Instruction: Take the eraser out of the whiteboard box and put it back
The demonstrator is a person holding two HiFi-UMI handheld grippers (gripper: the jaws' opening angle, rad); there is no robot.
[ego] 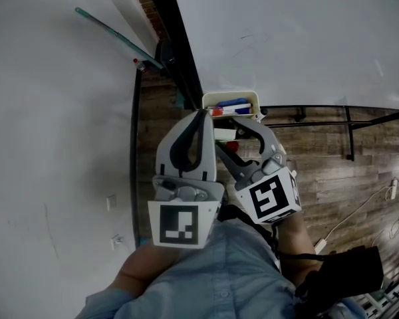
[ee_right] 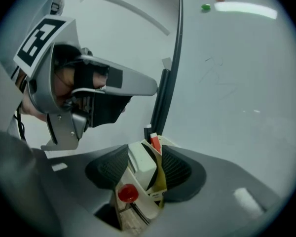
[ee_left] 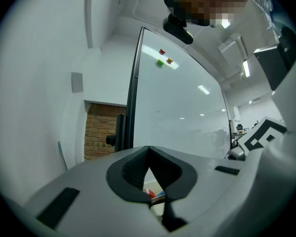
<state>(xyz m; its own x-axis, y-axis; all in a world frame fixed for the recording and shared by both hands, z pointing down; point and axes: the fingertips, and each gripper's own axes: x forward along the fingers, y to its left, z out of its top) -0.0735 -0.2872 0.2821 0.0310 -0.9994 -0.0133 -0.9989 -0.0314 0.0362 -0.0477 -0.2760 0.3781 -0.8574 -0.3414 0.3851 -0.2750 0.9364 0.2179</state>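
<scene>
Right gripper view: my right tool (ee_right: 144, 169) is spread wide, pads off the eraser (ee_right: 141, 162) between them inside the box (ee_right: 144, 208), so the box carries it. Left tool (ee_left: 149, 157) clenched, empty, likely just parked clear.

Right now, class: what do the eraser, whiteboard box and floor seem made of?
The eraser looks like smooth white plastic, faintly glossy. The whiteboard box is likely white plastic, given its thin rounded rim. The floor shows matt wood or wood-look planks, grain and seams visible.
</scene>
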